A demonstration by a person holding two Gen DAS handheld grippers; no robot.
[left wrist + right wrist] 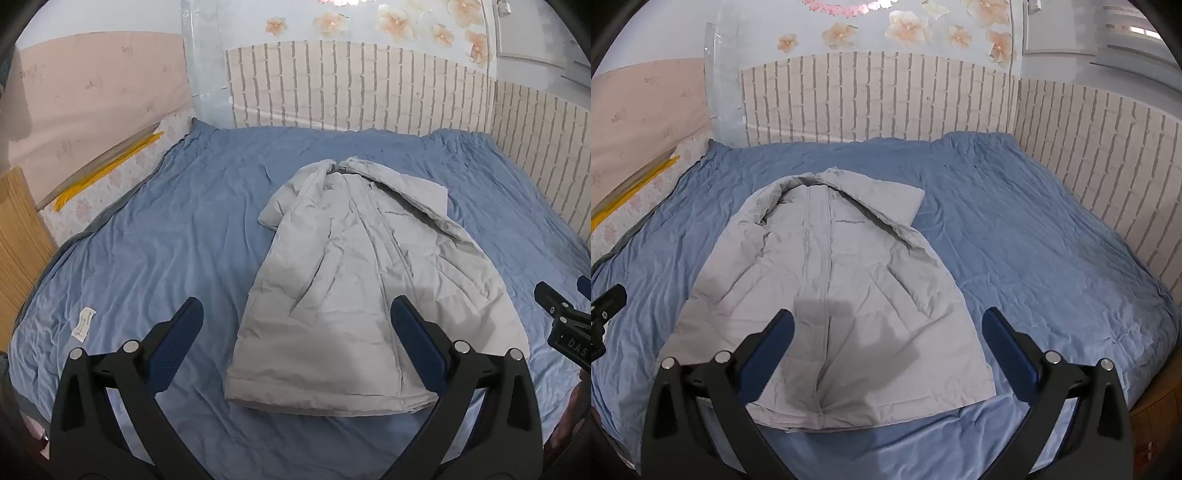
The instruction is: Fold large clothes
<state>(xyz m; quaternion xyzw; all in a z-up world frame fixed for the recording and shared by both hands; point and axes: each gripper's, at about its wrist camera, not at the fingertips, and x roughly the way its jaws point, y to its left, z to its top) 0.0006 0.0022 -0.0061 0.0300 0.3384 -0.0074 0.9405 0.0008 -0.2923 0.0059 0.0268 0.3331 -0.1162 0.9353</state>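
A long light-grey padded coat (354,280) lies flat on a blue bedspread (166,229), collar at the far end, hem toward me, both sleeves folded in over the body. It also shows in the right wrist view (831,302). My left gripper (295,314) is open and empty, held above the hem's left part. My right gripper (886,325) is open and empty, above the hem's right part; its body shows at the right edge of the left wrist view (565,321).
The bedspread (1034,240) covers the bed. A brick-pattern wall (351,85) runs along its far and right sides. A pink headboard panel (92,96) and a wooden cabinet (18,236) stand at the left. A white label (84,322) lies on the bedspread.
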